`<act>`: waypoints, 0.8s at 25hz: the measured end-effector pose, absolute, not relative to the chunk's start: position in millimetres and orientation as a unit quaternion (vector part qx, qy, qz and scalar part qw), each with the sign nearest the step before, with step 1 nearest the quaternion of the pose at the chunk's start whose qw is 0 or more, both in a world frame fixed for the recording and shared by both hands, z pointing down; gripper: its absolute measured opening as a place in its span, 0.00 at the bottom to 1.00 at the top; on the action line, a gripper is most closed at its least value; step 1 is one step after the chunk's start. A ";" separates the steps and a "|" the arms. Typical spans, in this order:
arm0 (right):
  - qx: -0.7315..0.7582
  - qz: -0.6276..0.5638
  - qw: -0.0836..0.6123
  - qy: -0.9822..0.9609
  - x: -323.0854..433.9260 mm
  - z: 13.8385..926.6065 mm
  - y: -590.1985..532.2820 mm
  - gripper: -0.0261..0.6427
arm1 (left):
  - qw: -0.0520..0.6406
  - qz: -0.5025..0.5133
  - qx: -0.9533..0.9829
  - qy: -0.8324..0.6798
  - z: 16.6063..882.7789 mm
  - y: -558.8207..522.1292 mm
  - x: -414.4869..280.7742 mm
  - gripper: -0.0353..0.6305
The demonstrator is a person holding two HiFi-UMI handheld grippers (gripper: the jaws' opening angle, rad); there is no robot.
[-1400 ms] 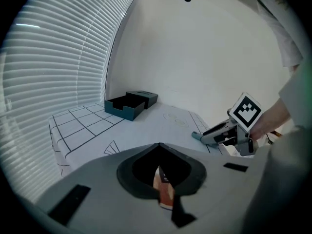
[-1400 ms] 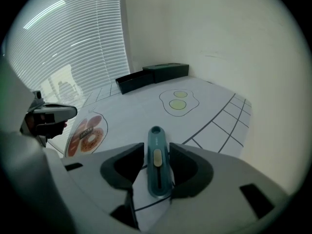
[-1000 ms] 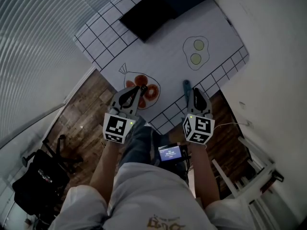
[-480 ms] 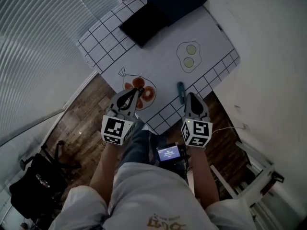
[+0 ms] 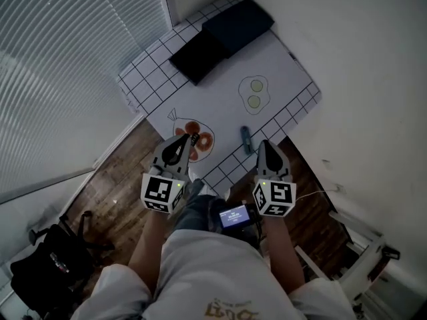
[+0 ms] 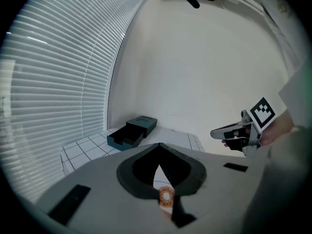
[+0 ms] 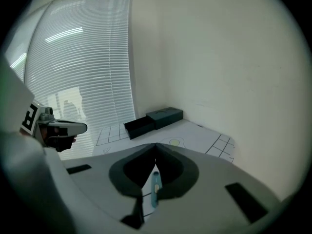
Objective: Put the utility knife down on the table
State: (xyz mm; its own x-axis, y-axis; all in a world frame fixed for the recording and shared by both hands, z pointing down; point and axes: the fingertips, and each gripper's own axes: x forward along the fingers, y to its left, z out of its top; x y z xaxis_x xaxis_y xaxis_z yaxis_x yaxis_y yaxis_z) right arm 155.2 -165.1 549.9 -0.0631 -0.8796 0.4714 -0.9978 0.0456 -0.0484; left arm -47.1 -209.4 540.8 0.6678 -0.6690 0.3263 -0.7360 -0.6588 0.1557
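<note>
The teal utility knife lies flat on the white gridded mat, near the table's front edge, and nothing grips it. My right gripper hovers just right of it and nearer to me, shut and empty. In the right gripper view the jaw tips meet, and the knife shows below, through the gap behind them. My left gripper is shut and empty, above the drawing of orange rings. The tips meet in its own view.
A dark box with an open drawer stands at the mat's far end, and a fried-egg drawing lies mid-mat. Blinds line the left, a white wall the right. On the wooden floor are a black bag and a white rack.
Both grippers have lifted up and back from the table. The right gripper has come away from the knife, which stays lying on the mat.
</note>
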 end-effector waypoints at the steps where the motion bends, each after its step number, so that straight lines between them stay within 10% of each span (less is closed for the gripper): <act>1: 0.667 0.181 0.153 -0.707 155.7 543.1 -164.8 0.05 | 0.133 0.117 0.903 -0.390 533.6 -208.7 -47.2 0.06; 20: 0.643 0.102 0.094 -0.754 137.8 446.3 -152.1 0.05 | 0.043 0.040 0.898 -0.436 419.2 -185.6 -57.9 0.06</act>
